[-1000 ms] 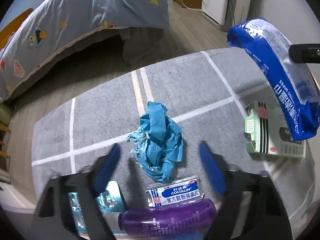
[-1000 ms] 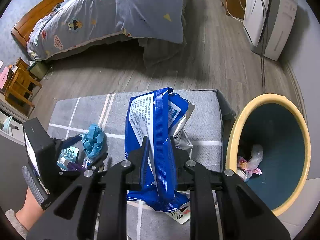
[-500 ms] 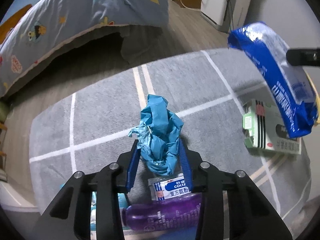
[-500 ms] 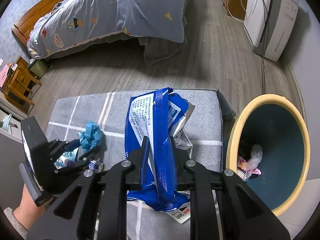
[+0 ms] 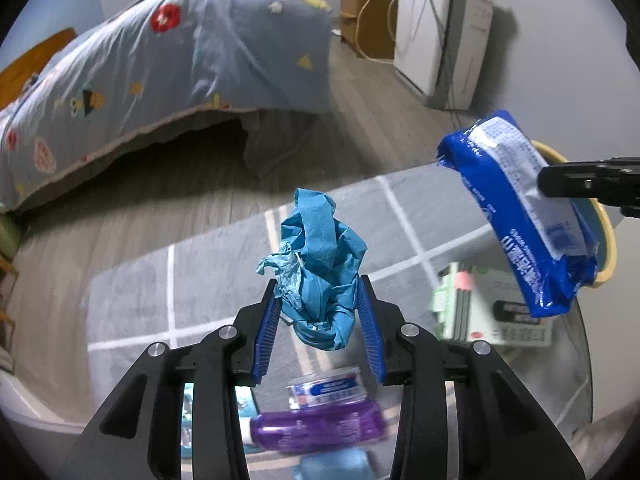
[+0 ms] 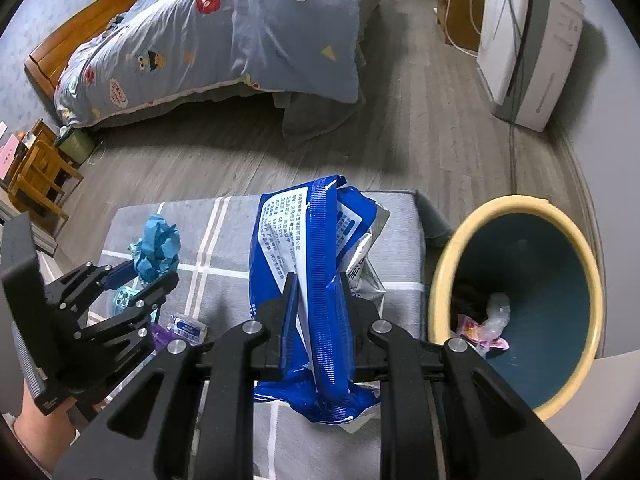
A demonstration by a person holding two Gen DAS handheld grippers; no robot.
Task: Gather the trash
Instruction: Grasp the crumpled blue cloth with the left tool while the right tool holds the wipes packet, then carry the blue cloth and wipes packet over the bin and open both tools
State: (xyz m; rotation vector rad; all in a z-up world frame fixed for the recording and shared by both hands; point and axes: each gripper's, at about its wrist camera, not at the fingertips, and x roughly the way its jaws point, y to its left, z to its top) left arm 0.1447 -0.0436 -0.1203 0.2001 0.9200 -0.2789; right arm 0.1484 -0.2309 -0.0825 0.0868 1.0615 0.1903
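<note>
My left gripper (image 5: 318, 298) is shut on a crumpled teal wrapper (image 5: 318, 268) and holds it lifted above the grey checked mat (image 5: 224, 276). It also shows in the right wrist view (image 6: 146, 274) with the wrapper (image 6: 158, 248). My right gripper (image 6: 318, 292) is shut on a blue wipes packet (image 6: 310, 280), held above the mat left of a yellow-rimmed bin (image 6: 448, 264). The packet also shows at the right of the left wrist view (image 5: 520, 208).
On the mat lie a purple bottle (image 5: 320, 424), a small blue-and-white sachet (image 5: 326, 386), a blister pack (image 6: 122, 296) and a green-and-white box (image 5: 480, 308). The bin holds some rubbish (image 6: 488, 324). A bed with a blue quilt (image 6: 224, 40) stands behind, and a white appliance (image 6: 528, 52) at right.
My left gripper closed on the teal wrapper and lifted it off the mat. My right gripper stayed shut on the blue packet, almost still.
</note>
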